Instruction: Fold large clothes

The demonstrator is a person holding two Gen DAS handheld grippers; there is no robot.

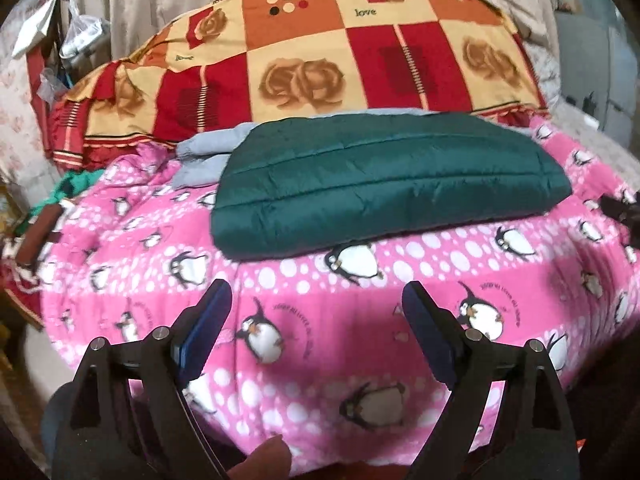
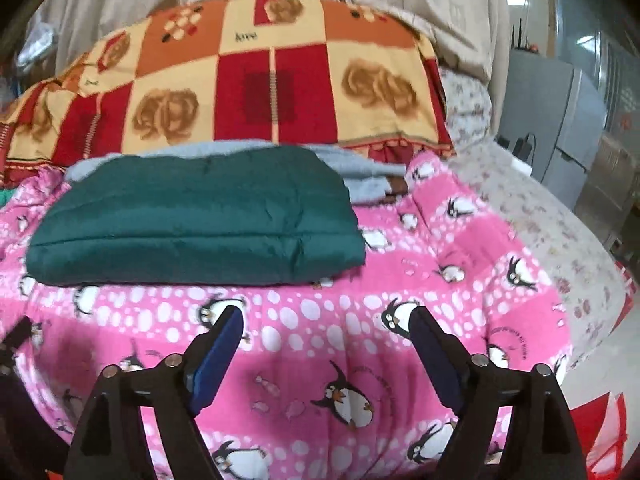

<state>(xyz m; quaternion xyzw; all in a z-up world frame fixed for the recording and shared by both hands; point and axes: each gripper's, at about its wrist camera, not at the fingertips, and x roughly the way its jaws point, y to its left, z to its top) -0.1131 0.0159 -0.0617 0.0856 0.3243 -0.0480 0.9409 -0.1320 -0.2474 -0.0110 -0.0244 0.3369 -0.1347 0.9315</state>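
Spread over the bed, a pink penguin blanket carries the folded green jacket crosswise ahead of both empty, spread hand-held grippers, left and right, neither clearly nearer.

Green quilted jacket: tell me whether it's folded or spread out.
Folded. The green quilted jacket lies as a compact, thick rectangle with doubled edges on the pink penguin blanket.

Pink penguin blanket over bed; red-orange patchwork quilt behind.
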